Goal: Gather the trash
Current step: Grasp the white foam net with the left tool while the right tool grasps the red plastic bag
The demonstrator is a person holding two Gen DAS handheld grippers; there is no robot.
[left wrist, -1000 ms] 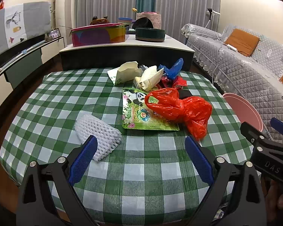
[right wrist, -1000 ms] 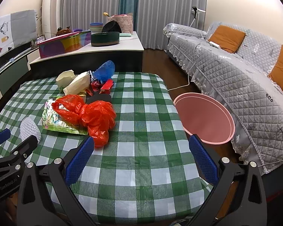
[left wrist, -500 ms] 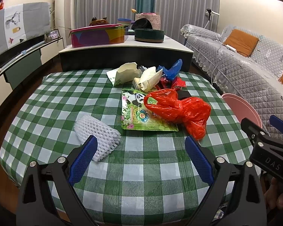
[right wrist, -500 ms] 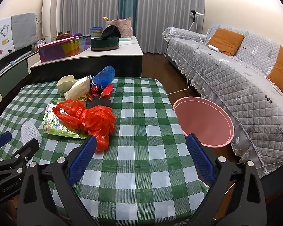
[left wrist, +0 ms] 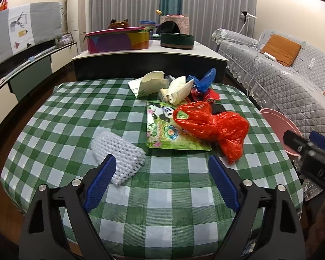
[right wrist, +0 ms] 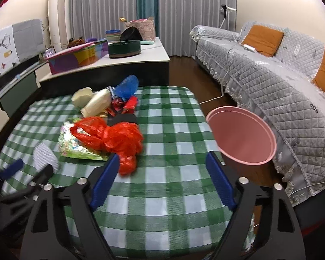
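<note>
Trash crowds the bench's (left wrist: 60, 117) far right corner, the red bag (left wrist: 214, 127) nearest you; your left hand-held gripper (left wrist: 162, 184) and right hand-held gripper (right wrist: 162, 182) hang spread wide, empty.

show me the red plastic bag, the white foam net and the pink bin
red plastic bag (left wrist: 214, 125), left wrist view, its crumpled middle
white foam net (left wrist: 117, 149), left wrist view, centre of the mesh
pink bin (right wrist: 240, 136), right wrist view, its inside wall

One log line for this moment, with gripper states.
phase: approach | left gripper: open, empty | right gripper: open, empty | trash: red bag on table | bin: beside table
</note>
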